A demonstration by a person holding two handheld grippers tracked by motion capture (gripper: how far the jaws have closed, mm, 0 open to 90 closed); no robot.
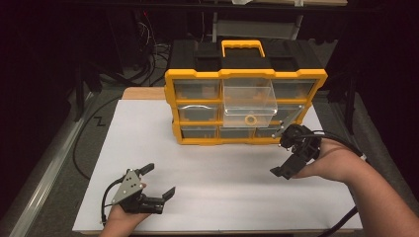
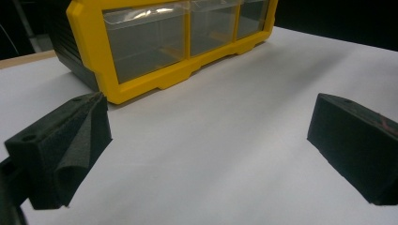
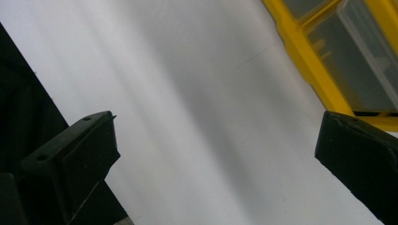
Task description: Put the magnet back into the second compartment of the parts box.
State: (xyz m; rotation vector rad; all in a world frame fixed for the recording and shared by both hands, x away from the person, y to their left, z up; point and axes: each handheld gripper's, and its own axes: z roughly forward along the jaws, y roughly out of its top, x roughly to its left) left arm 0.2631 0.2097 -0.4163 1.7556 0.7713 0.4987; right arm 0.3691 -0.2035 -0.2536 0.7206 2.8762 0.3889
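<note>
Clear plastic marks the thing in hand: a drawer (image 1: 248,101) pulled well out of the middle column of the yellow organiser (image 1: 245,74), with a small yellow ring (image 1: 250,119) lying inside it near its front wall. The organiser stands upright at the twelve o'clock side of the white worktop (image 1: 207,168), its other drawers all pushed in as far as I can see.

My right hand-held gripper (image 1: 287,152) sits at about four o'clock from the open drawer, just off the organiser's lower right corner, jaws spread wide and holding nothing. In the right gripper view (image 3: 216,154) I look down on bare white sheet between the two black jaws, with the yellow frame passing at the upper right. My left hand-held gripper (image 1: 159,180) rests low at seven o'clock, well apart from the organiser, also spread and empty; the left gripper view (image 2: 206,150) faces the bottom row of drawers across open sheet.

I judge the work to be roughly midway: the drawer is out and the ring is in it, so either the ring has been dropped in and the drawer awaits closing, or the ring awaits picking out. I cannot tell which. Neither gripper touches the drawer at present; the right one is nearer and better placed for the next move.
</note>
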